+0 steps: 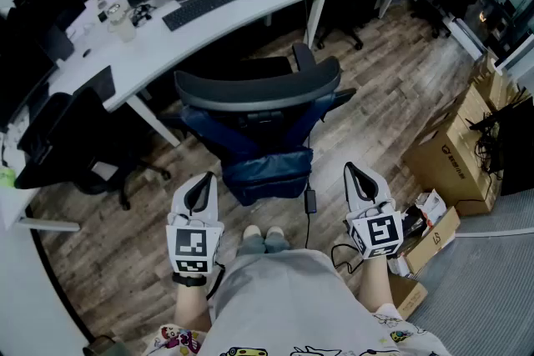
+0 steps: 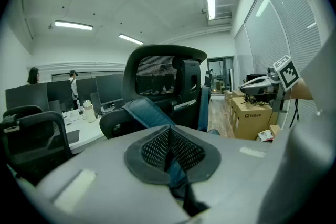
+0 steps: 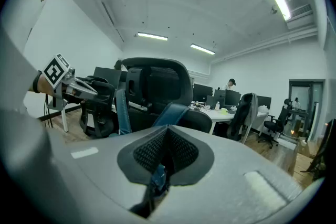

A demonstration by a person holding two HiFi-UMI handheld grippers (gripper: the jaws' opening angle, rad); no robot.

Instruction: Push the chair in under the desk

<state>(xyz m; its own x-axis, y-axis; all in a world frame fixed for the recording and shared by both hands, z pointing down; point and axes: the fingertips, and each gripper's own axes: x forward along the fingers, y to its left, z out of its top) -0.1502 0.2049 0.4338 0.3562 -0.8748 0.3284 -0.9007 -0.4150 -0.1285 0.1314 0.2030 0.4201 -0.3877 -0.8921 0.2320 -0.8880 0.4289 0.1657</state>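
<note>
A black office chair point(image 1: 259, 117) with a blue cloth draped over its back stands pulled out from the white desk point(image 1: 167, 37), its back toward me. My left gripper point(image 1: 198, 193) hangs shut and empty at the chair's lower left, a short way off it. My right gripper point(image 1: 364, 183) is shut and empty at the chair's lower right, also apart from it. The chair's back point(image 2: 165, 86) fills the middle of the left gripper view beyond the closed left gripper point(image 2: 169, 150). In the right gripper view the chair point(image 3: 157, 94) stands just past the closed right gripper point(image 3: 167, 148).
Another black chair point(image 1: 71, 142) sits at the desk's left. A keyboard point(image 1: 204, 6) and monitors lie on the desk. Cardboard boxes point(image 1: 455, 150) and loose cables stand on the wood floor at right. My feet point(image 1: 264, 241) are just behind the chair.
</note>
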